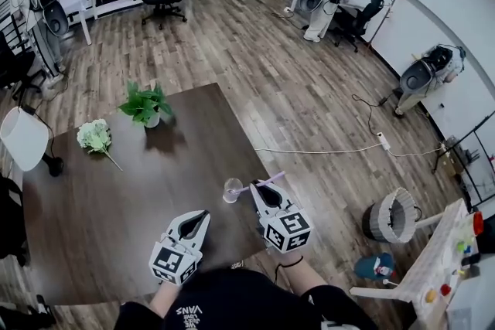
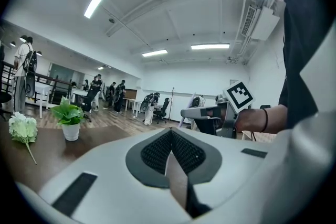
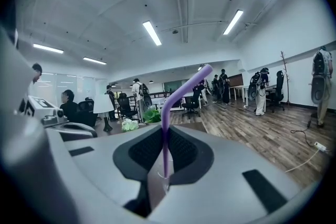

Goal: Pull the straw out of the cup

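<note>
Right gripper (image 1: 257, 186) fingers clamped on purple straw (image 1: 267, 182) at the cup (image 1: 232, 190).
Left gripper (image 1: 204, 215) fingers closed, empty, near cup on counter (image 1: 116, 197). Straw's lower end over cup mouth; can't tell if clear.

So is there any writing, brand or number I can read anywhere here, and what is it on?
"VANS": white print on the person's black top, seen upside down in the head view.
The square black-and-white patterns on the left cube and right cube of the tongs are markers, not words.
Nothing else is legible.
</note>
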Motion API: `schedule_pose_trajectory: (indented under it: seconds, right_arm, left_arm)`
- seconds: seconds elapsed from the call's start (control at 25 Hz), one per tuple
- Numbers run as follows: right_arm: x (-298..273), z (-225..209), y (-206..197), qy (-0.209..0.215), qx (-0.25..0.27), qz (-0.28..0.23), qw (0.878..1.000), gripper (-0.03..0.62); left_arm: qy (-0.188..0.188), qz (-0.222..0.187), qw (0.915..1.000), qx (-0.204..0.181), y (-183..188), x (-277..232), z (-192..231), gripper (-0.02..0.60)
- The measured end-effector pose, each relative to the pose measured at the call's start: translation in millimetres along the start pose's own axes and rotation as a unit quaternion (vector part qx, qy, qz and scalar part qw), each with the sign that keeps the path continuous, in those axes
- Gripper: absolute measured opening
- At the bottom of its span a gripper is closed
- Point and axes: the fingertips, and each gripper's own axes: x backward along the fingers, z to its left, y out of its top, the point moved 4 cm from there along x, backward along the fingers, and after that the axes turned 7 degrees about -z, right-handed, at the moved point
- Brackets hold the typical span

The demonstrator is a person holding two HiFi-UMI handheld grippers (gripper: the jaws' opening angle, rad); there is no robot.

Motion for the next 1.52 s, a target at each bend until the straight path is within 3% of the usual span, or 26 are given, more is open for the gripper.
schedule_pose_trajectory:
  seconds: [0.44,1.52]
  right_arm:
    - [26.4,10.7,17.5,-0.016,0.003,-0.021,1.000,0.043]
    - [43.6,34.9,-25.5,-0.038,-0.031,0.016,0.999,0.043]
  left_arm:
    - [-0.021,-0.003,0.9998,-0.001,2.8,2.1,-4.1,0.011]
    - [-0.045,0.001,0.9989,0.011,1.5,0.1,3.7,0.011]
